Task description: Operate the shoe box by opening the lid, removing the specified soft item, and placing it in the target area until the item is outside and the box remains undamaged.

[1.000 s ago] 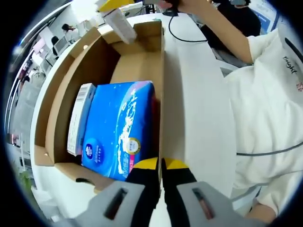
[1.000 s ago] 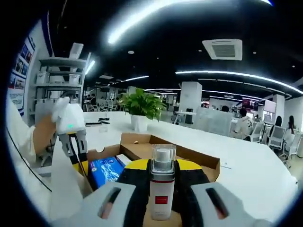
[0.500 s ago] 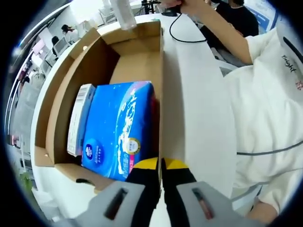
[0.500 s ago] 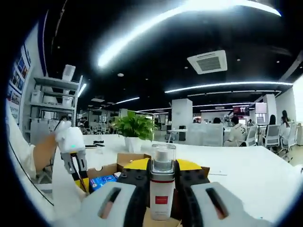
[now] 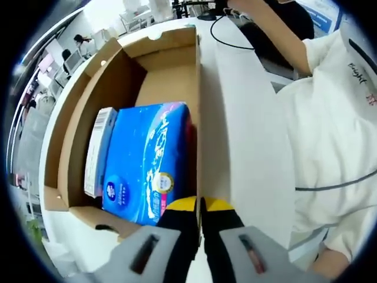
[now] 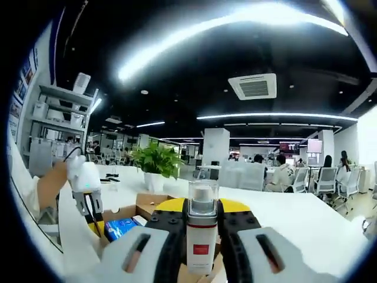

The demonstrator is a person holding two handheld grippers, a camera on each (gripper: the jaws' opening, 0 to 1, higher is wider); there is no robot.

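The brown cardboard shoe box (image 5: 88, 82) lies open on a white table. Inside it are a soft blue tissue pack (image 5: 147, 159) and a slim white-and-blue carton (image 5: 97, 150) along its left side. My left gripper (image 5: 199, 206) is shut on the edge of the white lid (image 5: 247, 130) and holds it raised along the box's right wall. My right gripper (image 6: 202, 207) is shut on a white bottle (image 6: 201, 239) with a clear cap and a red label, high above the box (image 6: 147, 203). In the right gripper view, the left gripper (image 6: 88, 197) and the tissue pack (image 6: 118, 227) show at lower left.
A person in a white shirt (image 5: 336, 118) stands close to the right of the box. A black cable (image 5: 235, 47) runs over the table beyond it. A potted plant (image 6: 154, 162) stands behind the box, the white table (image 6: 306, 218) stretches to the right, and seated people (image 6: 283, 174) are farther back.
My right gripper has risen with the bottle, which has left the top of the left gripper view. The left gripper still holds the lid in place.
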